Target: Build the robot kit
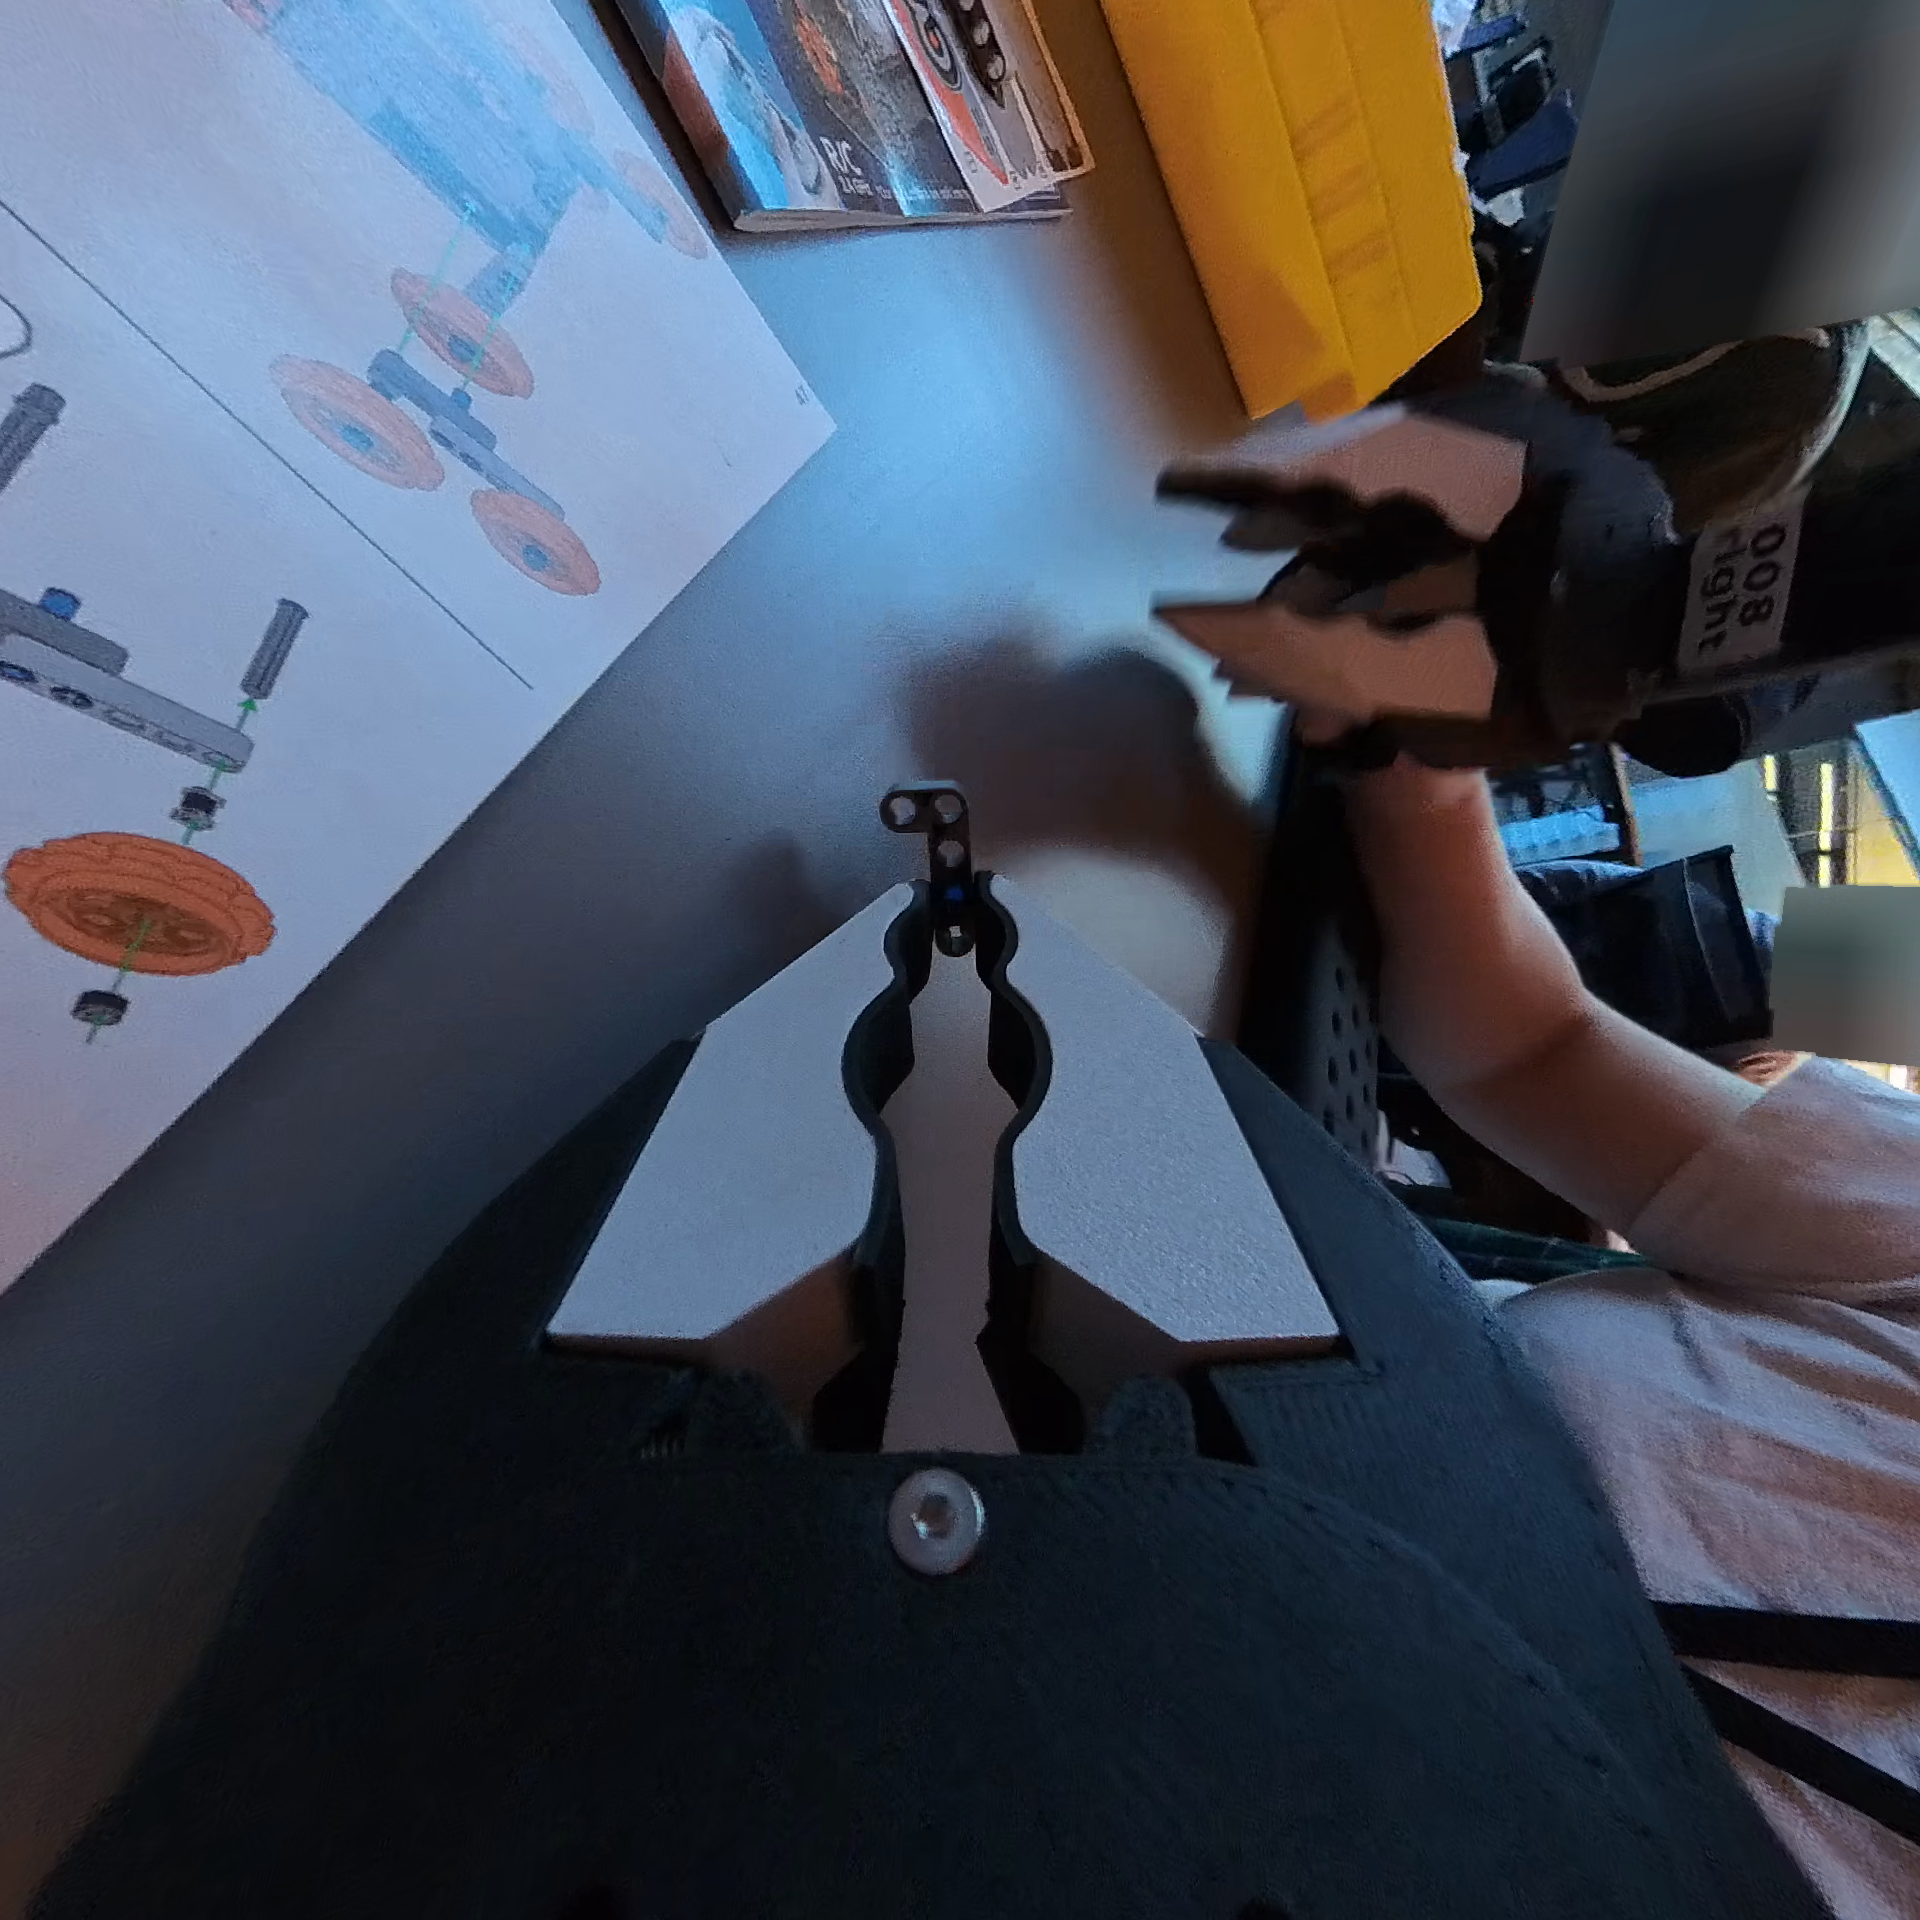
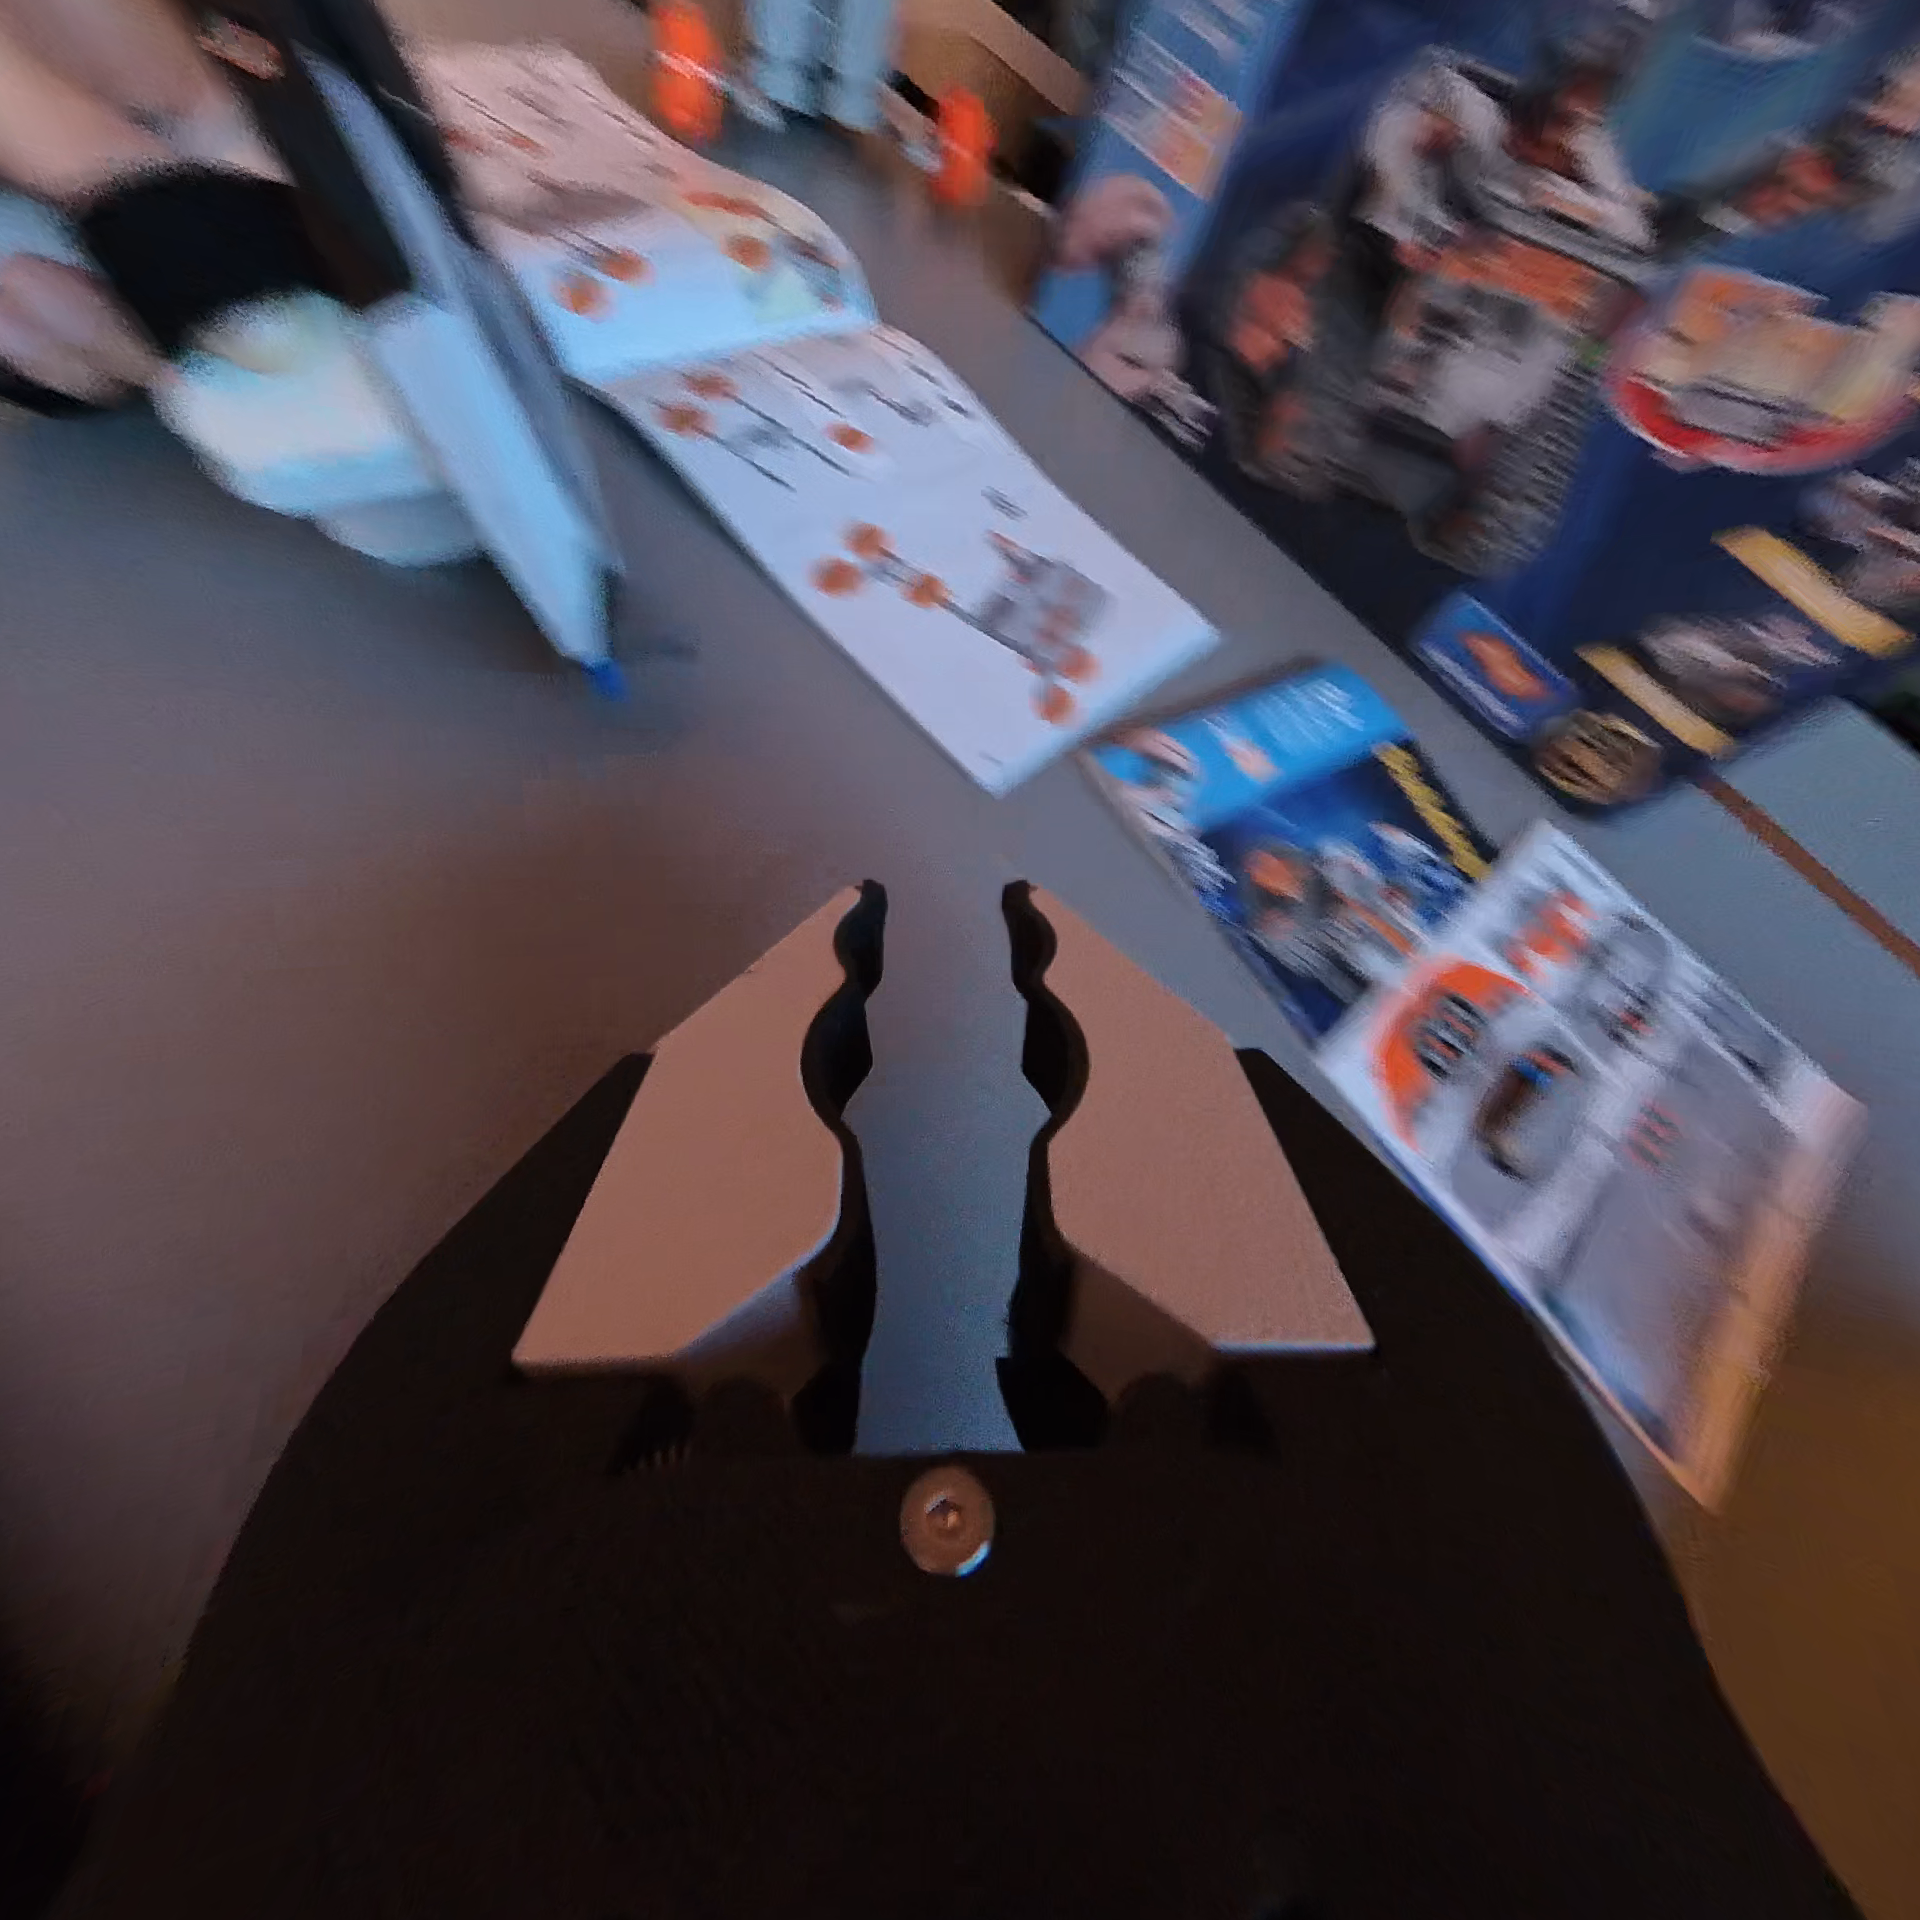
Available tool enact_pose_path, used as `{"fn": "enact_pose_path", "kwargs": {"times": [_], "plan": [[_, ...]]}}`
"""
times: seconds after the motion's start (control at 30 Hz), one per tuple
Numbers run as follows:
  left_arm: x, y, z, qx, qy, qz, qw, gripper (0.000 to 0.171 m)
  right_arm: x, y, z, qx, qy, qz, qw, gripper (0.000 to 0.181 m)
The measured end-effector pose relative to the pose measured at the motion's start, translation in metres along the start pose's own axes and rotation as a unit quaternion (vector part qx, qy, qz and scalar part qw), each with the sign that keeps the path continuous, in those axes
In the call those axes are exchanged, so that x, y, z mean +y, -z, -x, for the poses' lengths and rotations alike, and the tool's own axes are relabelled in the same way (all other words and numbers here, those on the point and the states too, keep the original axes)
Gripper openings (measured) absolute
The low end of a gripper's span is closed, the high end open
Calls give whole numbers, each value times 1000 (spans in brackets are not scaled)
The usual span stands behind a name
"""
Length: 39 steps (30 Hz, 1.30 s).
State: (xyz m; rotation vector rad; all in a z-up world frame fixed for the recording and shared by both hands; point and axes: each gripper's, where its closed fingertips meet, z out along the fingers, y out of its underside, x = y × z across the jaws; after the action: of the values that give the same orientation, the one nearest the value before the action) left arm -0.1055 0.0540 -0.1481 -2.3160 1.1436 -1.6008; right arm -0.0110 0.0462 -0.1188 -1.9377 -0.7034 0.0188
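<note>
Left claw grips one holed piece; right claw empty.

Each camera sits close behind its own fingers. The left view looks steeply down onto the grey worktop; the right, blurred, skims low across it. Both catch the open white instruction booklet.

Black printed left gripper and right gripper: wavy-edged fingers, pale wedge plates, one silver hex screw each.
</note>
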Motion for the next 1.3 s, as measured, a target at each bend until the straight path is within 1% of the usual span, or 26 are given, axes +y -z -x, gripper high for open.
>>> {"fn": "enact_pose_path", "kwargs": {"times": [0.03, 0.07, 0.1, 0.17, 0.2, 0.27, 0.3, 0.37, 0.4, 0.43, 0.5, 0.53, 0.57, 0.63, 0.67, 0.7, 0.73, 0.8, 0.87, 0.9, 1.0, 1.03, 1.1, 1.17, 1.23, 1.3], "plan": [[-1, 1, 2, -8, -3, -3, 1000, 5, 10, 6, -25, 43, -10, 18, 999, 23], [-3, 3, 4, -15, -4, -8, 1000, 5, 19, 11, -50, 65, -37, 30, 997, 25], [-5, 5, 5, -18, -4, -12, 1000, 5, 26, 13, -71, 64, -77, 36, 994, 25], [-9, 7, 3, -15, -4, -18, 1000, 5, 42, 11, -106, 30, -149, 61, 986, 24], [-10, 8, 3, -15, -5, -20, 1000, 5, 49, 9, -120, 10, -164, 74, 984, 20], [-12, 11, 2, -14, -5, -26, 1000, 5, 67, 4, -152, 11, -176, 120, 977, 19], [-12, 13, 2, -13, -4, -27, 1000, 4, 74, 0, -159, -1, -187, 138, 973, 19], [-13, 16, 1, -18, -6, -31, 999, 4, 80, -12, -158, -40, -259, 164, 951, 22], [-15, 18, 2, -23, -10, -39, 999, 5, 83, -18, -156, -46, -285, 177, 941, 25], [-19, 21, 1, -23, -14, -51, 998, 5, 83, -22, -155, -45, -291, 185, 938, 29], [-28, 26, -2, -16, -16, -75, 997, 4, 86, -27, -162, 6, -273, 195, 942, 24], [-32, 28, -2, -14, -16, -88, 996, 4, 88, -28, -164, 26, -255, 206, 944, 13], [-38, 31, -2, -13, -20, -105, 994, 4, 87, -28, -160, 28, -235, 214, 948, 7], [-50, 38, -2, -16, -29, -146, 989, 4, 82, -27, -151, 24, -200, 225, 953, 6], [-57, 42, -3, -17, -34, -168, 985, 4, 72, -27, -145, 31, -173, 212, 961, 7], [-64, 47, -6, -12, -40, -195, 980, 4, 53, -27, -136, 36, -144, 178, 973, 6], [-72, 53, -12, 1, -47, -224, 973, 4, 27, -27, -119, 20, -126, 132, 983, 6], [-89, 68, -29, 40, -62, -290, 954, 4, -32, -27, -78, -12, -111, 31, 993, 6], [-102, 86, -47, 85, -78, -358, 927, 4, -81, -28, -46, -27, -80, -47, 995, 6], [-105, 94, -54, 103, -82, -380, 915, 4, -103, -29, -33, -29, -61, -84, 994, 6], [-108, 114, -68, 150, -93, -424, 888, 4, -157, -31, -4, -39, -33, -169, 984, 5], [-108, 121, -72, 164, -95, -435, 880, 4, -169, -33, 3, -42, -36, -183, 982, 5], [-108, 129, -75, 172, -103, -449, 871, 4, -179, -41, 14, -50, -48, -186, 980, 6], [-108, 132, -77, 166, -117, -452, 869, 4, -185, -43, 15, -35, -67, -209, 975, 6], [-110, 131, -75, 144, -130, -455, 869, 4, -187, -40, 15, -33, -96, -229, 968, 6], [-112, 128, -73, 120, -140, -454, 871, 4, -181, -40, 15, -31, -98, -222, 970, 6]]}}
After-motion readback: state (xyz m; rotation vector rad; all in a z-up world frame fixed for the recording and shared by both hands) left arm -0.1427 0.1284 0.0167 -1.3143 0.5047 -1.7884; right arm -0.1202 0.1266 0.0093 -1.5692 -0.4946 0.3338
